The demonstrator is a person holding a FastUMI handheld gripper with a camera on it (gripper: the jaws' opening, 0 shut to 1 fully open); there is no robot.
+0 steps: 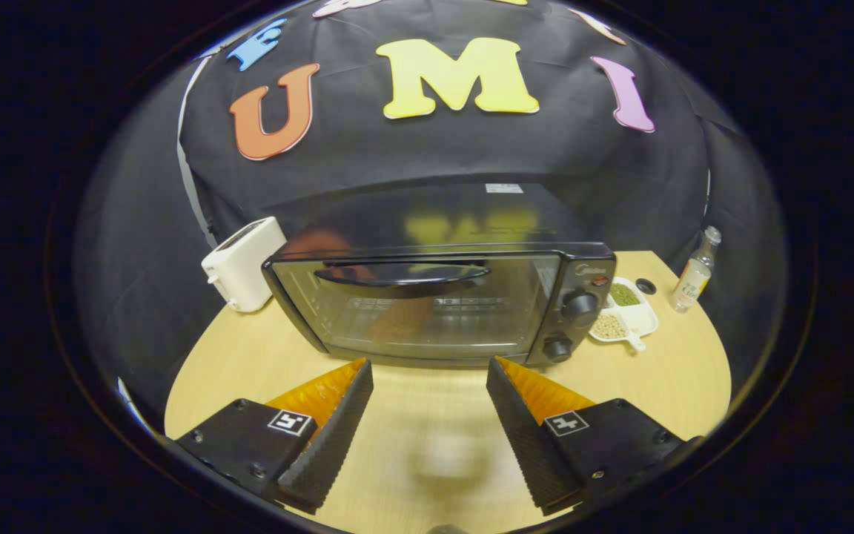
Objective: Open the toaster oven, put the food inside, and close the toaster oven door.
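Nearest, the gripper hangs over the wooden table with its fingers spread wide apart and nothing between them. Just beyond the fingertips stands the toaster oven, door shut, its handle running across the top of the glass. To open it well, I would raise the fingers to the handle's middle, close squarely on it, then pull down and toward the near side. Right of the oven lies a divided dish of food, a bottle farther right; a white toaster sits left.
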